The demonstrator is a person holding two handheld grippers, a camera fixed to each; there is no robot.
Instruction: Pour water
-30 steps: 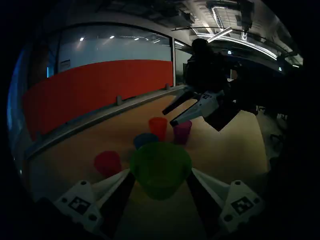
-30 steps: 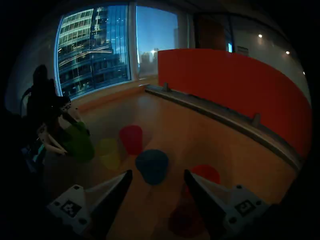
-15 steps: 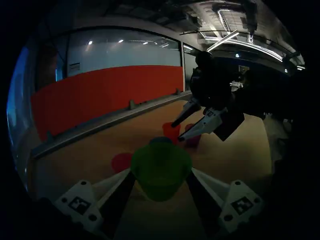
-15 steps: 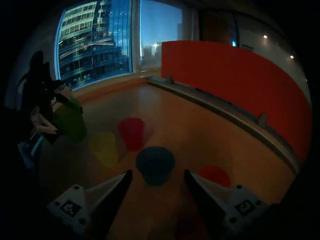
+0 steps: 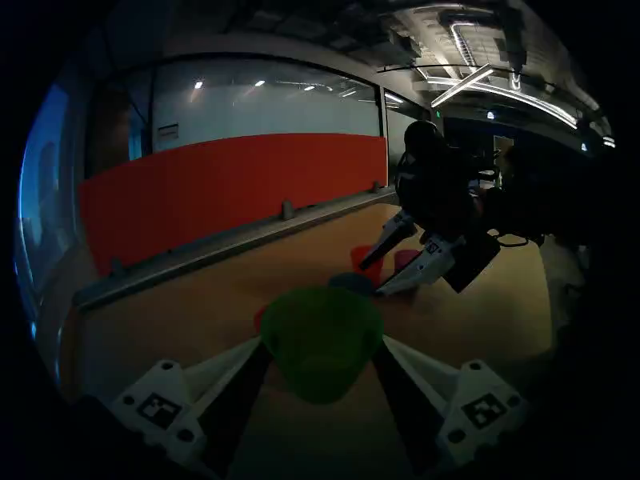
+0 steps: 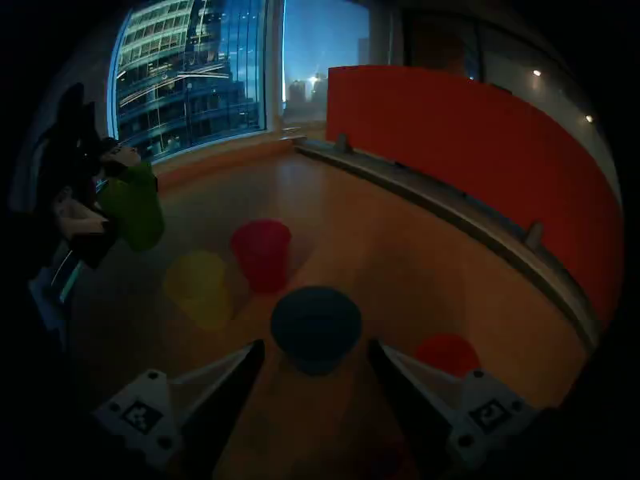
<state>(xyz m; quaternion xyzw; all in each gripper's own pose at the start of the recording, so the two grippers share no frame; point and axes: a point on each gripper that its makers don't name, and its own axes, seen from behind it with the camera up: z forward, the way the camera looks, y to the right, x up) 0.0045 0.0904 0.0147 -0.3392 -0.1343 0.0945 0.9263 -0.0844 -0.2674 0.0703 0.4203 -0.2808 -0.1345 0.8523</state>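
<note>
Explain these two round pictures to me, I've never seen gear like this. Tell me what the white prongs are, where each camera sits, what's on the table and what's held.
There is no robot here. A person holds a two-finger grasping tool in each hand, and each tool carries a fisheye camera looking along its own white fingers. In the left gripper view, the left tool grips a green cup. In the right gripper view, the right tool is open, with a blue cup standing just ahead of its fingers, not gripped. On the wooden table also stand a red cup, a yellow cup and another reddish cup. It is too dark to tell whether any cup holds water.
</note>
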